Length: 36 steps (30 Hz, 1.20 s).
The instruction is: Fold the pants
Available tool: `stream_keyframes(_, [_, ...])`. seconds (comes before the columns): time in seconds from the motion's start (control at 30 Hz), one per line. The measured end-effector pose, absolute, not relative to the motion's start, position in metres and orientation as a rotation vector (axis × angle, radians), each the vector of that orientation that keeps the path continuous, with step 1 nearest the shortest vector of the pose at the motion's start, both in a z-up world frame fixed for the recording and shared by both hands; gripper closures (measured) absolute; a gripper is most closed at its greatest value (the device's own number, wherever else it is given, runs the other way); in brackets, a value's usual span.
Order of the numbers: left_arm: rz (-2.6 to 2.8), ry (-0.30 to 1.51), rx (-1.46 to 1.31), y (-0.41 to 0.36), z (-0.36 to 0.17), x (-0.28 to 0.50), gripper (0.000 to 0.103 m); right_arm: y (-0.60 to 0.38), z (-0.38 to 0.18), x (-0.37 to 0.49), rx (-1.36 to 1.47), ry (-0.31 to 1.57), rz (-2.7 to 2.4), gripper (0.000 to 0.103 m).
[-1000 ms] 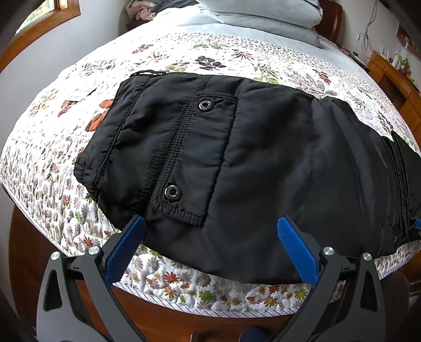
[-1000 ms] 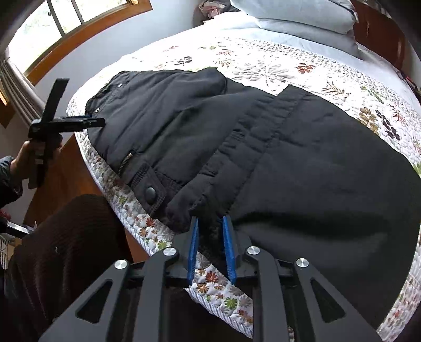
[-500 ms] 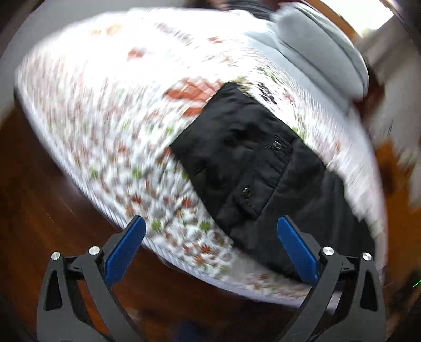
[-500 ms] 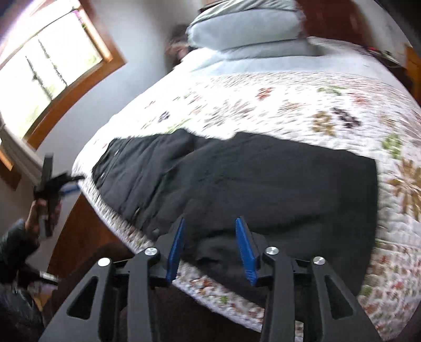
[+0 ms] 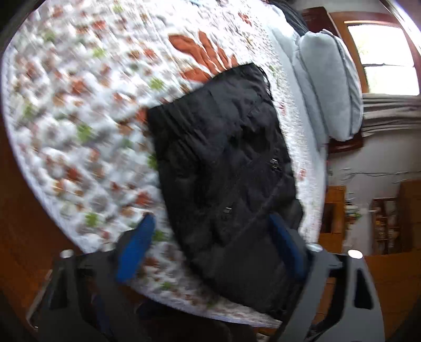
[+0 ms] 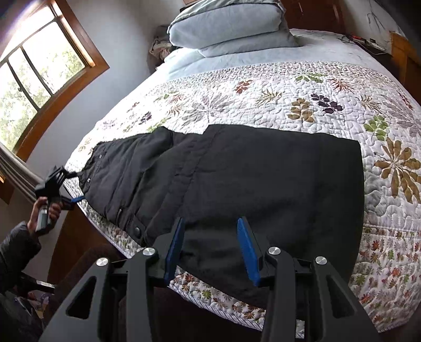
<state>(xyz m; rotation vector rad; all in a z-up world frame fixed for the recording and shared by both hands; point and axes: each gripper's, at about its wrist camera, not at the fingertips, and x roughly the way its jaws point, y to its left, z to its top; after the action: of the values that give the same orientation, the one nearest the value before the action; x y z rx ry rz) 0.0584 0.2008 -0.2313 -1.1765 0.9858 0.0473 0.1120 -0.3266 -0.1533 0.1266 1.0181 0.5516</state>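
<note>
Black pants (image 6: 236, 184) lie folded lengthwise along the near edge of the floral quilt (image 6: 289, 92), waistband end at the left. My right gripper (image 6: 211, 236) hovers over the pants' near edge, its blue fingers apart and gripping nothing. My left gripper (image 6: 71, 186) sits at the waistband end by the bed's corner, held in a person's hand (image 6: 44, 210). In the blurred, rolled left wrist view the pants (image 5: 223, 171) stretch away from the left gripper (image 5: 210, 236). Its jaws are closing, with the pants' near end between the blue fingers (image 5: 136, 247) and no visible pinch.
Stacked pale blue pillows (image 6: 231, 23) lie at the head of the bed. A window (image 6: 39, 65) is on the left wall and wooden furniture (image 6: 405, 58) stands at the far right. The wooden bed frame (image 6: 71, 236) runs below the quilt's edge.
My right gripper let go of the pants' near edge, opened and drew back upward. My left gripper rolled and swung round to the waistband end, its fingers now closer together.
</note>
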Motion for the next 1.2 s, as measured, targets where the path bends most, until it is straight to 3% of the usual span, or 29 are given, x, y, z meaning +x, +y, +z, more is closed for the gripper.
stream_keyframes(0.37, [0.039, 0.983, -1.247, 0.2, -0.253, 0.076, 0.027, -0.329, -0.16, 0.113, 0.134, 1.033, 0.549, 0.059])
stream_keyframes(0.4, [0.041, 0.987, -1.234, 0.199, -0.252, 0.076, 0.028, -0.329, -0.16, 0.113, 0.131, 1.035, 0.549, 0.059])
stream_keyframes(0.5, [0.115, 0.99, -1.212, 0.201, -0.252, 0.067, 0.045, -0.329, -0.159, 0.113, 0.131, 1.033, 0.553, 0.059])
stream_keyframes(0.53, [0.121, 0.981, -1.227, 0.202, -0.252, 0.066, 0.046, -0.329, -0.158, 0.113, 0.131, 1.029, 0.552, 0.059])
stream_keyframes(0.6, [0.128, 0.978, -1.236, 0.202, -0.254, 0.065, 0.045, -0.33, -0.156, 0.113, 0.134, 1.026, 0.554, 0.059])
stream_keyframes(0.8, [0.095, 0.977, -1.198, 0.191, -0.248, 0.08, 0.024, -0.329, -0.157, 0.114, 0.133, 1.03, 0.555, 0.059])
stream_keyframes(1.17, [-0.031, 0.931, -1.243, 0.169, -0.236, 0.095, 0.024, -0.33, -0.162, 0.114, 0.136, 1.043, 0.555, 0.059])
stream_keyframes(1.2, [-0.025, 0.938, -1.251, 0.17, -0.241, 0.097, 0.032, -0.329, -0.162, 0.114, 0.135, 1.044, 0.557, 0.059])
